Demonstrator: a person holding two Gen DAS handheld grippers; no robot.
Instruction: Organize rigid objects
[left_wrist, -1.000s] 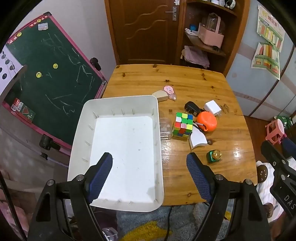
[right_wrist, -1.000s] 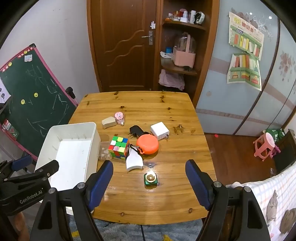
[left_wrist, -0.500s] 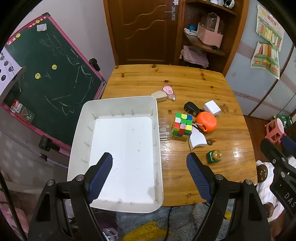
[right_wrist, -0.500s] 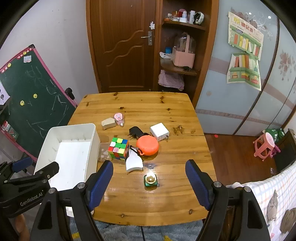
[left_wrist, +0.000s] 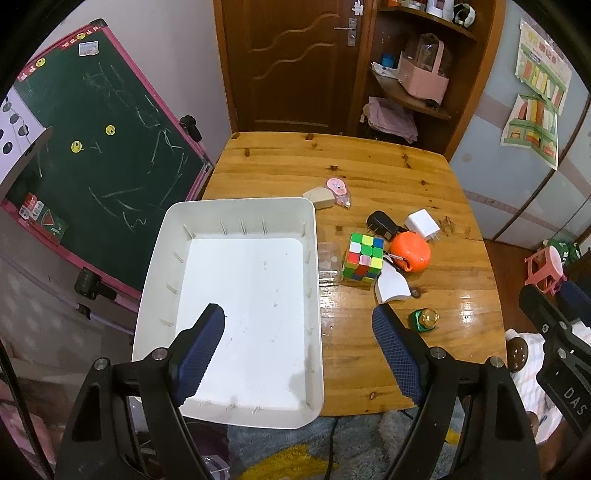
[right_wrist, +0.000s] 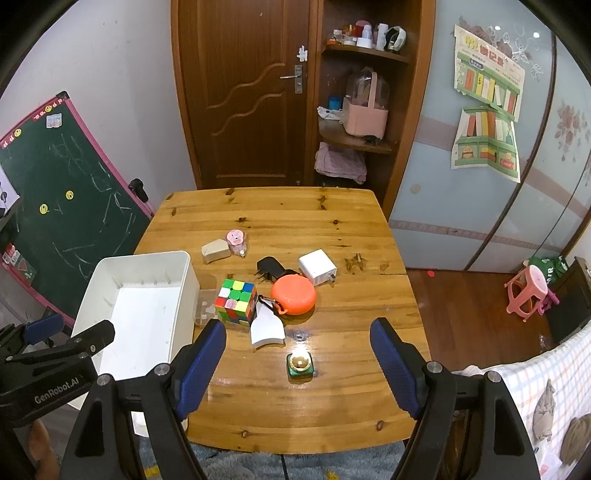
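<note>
Both grippers hover above the bench's near edge, fingers spread apart and holding nothing: left gripper (left_wrist: 299, 350) over the white bin (left_wrist: 236, 206), right gripper (right_wrist: 297, 360) over the green bottle (right_wrist: 300, 365). The bin, at the bench's left edge, holds nothing. Cube (right_wrist: 236, 301), orange case (right_wrist: 293, 295), chargers and small items lie mid-bench, evidently awaiting transfer.

Varnished wood table (right_wrist: 314, 398), glossy, knotted grain, glare at lower centre of the right wrist frame. White tray (left_wrist: 236, 210): smooth matt plastic, ribbed inner walls. Puzzle cube (right_wrist: 236, 301): glossy coloured plastic. Orange round case (right_wrist: 293, 297): smooth, matt. White charger (right_wrist: 317, 266): smooth plastic. Gripper pads (left_wrist: 201, 349): dark blue, cross-hatched, rubbery; matt black arms.
</note>
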